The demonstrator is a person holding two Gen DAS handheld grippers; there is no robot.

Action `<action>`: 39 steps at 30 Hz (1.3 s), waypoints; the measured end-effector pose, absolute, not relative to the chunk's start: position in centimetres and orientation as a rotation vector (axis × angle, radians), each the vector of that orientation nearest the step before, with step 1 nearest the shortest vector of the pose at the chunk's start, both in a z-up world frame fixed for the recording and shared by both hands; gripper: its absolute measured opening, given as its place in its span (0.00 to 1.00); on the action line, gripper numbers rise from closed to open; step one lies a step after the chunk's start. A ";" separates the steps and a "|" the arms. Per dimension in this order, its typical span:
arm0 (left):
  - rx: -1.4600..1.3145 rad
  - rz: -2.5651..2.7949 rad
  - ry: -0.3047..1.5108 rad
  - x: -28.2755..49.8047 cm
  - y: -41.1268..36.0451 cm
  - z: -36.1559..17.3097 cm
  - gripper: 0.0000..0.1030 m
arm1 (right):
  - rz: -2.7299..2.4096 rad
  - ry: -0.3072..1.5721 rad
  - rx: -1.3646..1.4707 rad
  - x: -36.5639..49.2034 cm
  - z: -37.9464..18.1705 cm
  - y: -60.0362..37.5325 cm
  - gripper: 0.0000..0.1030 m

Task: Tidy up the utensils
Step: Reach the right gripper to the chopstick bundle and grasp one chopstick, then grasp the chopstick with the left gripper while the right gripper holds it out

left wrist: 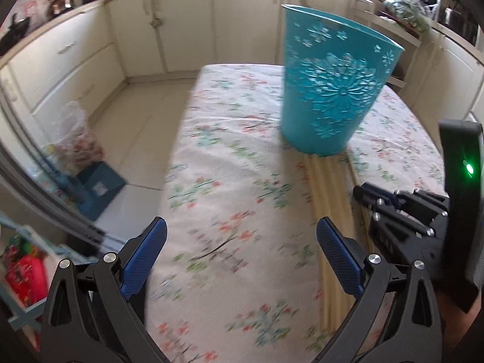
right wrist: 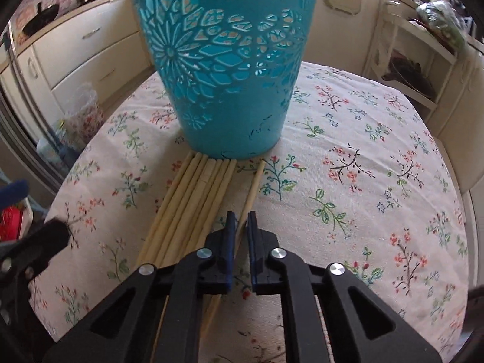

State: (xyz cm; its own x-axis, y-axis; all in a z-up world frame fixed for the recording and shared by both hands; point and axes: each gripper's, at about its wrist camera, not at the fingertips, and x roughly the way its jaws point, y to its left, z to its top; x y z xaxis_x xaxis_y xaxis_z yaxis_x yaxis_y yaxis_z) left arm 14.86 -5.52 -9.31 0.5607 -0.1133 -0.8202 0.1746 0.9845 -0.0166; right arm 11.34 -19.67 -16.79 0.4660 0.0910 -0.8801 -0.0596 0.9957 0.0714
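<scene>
Basket (right wrist: pixel 225 69) stood upright on the cloth-covered worktop (right wrist: pixel 363 157), toward its far side. Row of chopsticks (right wrist: pixel 193 208) lay flat on the cloth directly before the basket, far ends reaching its base, sticks side by side and fanning toward the near edge. One single chopstick (right wrist: pixel 252 190) lay just right of the row, apart from it. Right gripper (right wrist: pixel 240 220) sat over the near part of that single stick, fingers (right wrist: pixel 230 227) either side of it. Left gripper (left wrist: pixel 242 242) hung over bare cloth, left of the row. Cabinets (left wrist: pixel 145 30) ran behind the worktop. Bag (left wrist: pixel 75 139) sat on the floor, left of the worktop.
</scene>
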 end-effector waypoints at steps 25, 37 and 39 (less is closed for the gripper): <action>0.211 -0.141 1.032 20.6 -11.5 -13.1 0.75 | 0.144 1.084 0.215 10.0 -17.0 -23.6 0.09; 0.185 -0.409 1.064 21.5 -11.8 -12.5 0.05 | 0.178 1.103 0.137 10.7 -16.9 -22.4 0.07; 0.181 -0.415 1.086 22.1 -11.4 -12.5 0.06 | 0.200 1.117 0.087 11.3 -17.0 -21.7 0.08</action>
State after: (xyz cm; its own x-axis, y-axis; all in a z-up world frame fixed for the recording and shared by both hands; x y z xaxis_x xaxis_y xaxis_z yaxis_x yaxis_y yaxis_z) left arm 22.08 -11.43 -12.45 0.3987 -0.2379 -0.8857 0.4132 0.9088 -0.0581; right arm 11.28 -21.67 -16.97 0.4229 0.2028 -0.8832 -0.1158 0.9787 0.1693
